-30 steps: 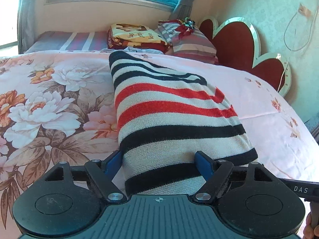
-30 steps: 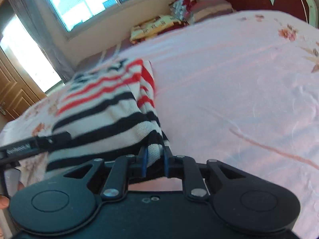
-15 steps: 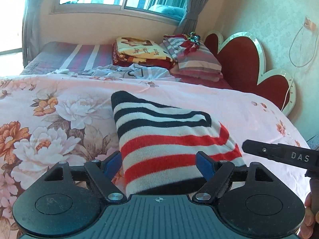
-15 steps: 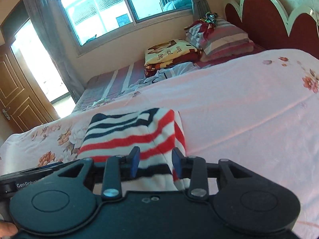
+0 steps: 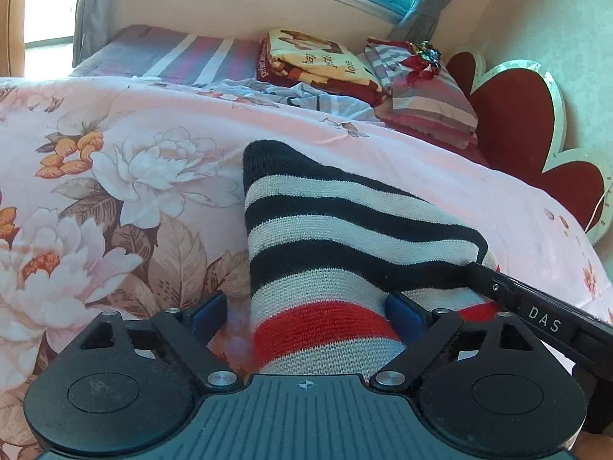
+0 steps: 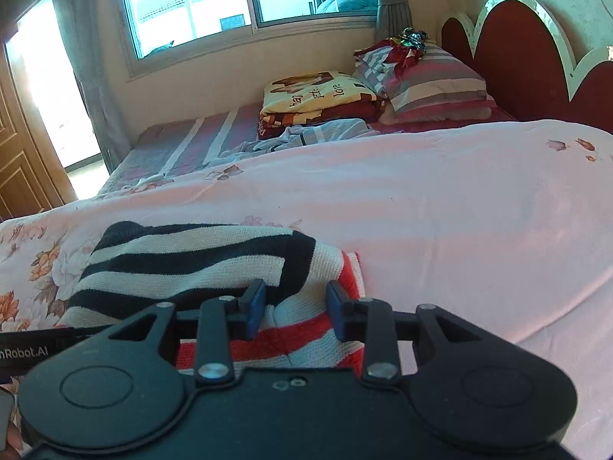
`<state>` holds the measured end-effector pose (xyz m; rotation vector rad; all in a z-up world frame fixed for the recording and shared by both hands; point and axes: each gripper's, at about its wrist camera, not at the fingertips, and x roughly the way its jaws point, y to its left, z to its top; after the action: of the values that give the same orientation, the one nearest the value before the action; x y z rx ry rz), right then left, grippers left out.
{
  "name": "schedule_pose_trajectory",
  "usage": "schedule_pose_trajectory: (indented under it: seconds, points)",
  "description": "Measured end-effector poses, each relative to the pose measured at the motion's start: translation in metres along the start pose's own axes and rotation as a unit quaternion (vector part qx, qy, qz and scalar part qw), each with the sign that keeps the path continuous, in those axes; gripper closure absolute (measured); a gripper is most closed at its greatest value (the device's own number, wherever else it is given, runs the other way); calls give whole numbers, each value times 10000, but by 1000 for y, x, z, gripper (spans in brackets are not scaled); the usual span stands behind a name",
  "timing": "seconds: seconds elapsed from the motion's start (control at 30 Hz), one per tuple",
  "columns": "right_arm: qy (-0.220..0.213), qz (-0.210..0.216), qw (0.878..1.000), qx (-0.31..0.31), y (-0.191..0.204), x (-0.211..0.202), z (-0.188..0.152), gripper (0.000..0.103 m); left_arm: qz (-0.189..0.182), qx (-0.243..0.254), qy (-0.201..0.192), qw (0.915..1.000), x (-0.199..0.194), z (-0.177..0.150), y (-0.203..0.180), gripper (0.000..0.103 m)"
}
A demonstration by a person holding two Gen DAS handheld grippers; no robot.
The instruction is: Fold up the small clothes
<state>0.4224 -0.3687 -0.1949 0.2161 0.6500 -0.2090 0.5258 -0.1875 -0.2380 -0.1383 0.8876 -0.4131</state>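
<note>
Across the middle, a bed (image 6: 440, 207) under a pink floral quilt (image 5: 115, 176). Upper centre, a sliding window (image 6: 214, 4) bright with daylight, framed by grey curtains (image 6: 390, 4). At far left, a brown panelled door (image 6: 19, 168) beside a glaring opening. At upper right, a scalloped red headboard (image 6: 513, 53) edged in white against a cream wall. Below the window, a striped pillow (image 6: 433, 84), a folded yellow blanket (image 6: 318, 92) and a striped sheet (image 5: 184, 53).

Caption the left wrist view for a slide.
Striped knit garment lies folded on floral bedspread, between the opening left hand-held gripper.
</note>
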Motion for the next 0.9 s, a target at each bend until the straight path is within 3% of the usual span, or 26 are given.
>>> schedule_pose_trajectory:
  seconds: [0.1,0.23,0.43,0.57,0.67,0.77,0.83,0.9]
  points:
    - [67,-21,9999,-152,4,-6,4,70,57,177,-116,9998,-14,-4,-6,13]
    - [-30,292,9995,116,1,-42,8,68,-134,266,-330,9990,-50,-15,-6,13]
    - [-149,305,9990,-302,13,-93,-21,70,-290,218,-286,9989,-73,-47,-1,13]
    - [163,-153,9982,-548,11,-80,-45,69,-236,145,-143,9995,-62,-53,-2,13]
    - [265,-127,9994,-203,3,-71,-46,66,21,499,-227,9985,-59,-57,-13,6]
    - [439,-184,9987,-158,5,-68,-41,65,56,128,37,9999,-63,-48,-8,4]
    - [559,-167,9983,-44,5,-77,-36,66,-19,128,-150,9998,-84,-49,-9,5]
    - [402,-106,9991,107,4,-101,-36,66,-141,397,-389,9984,-107,-59,-13,4]
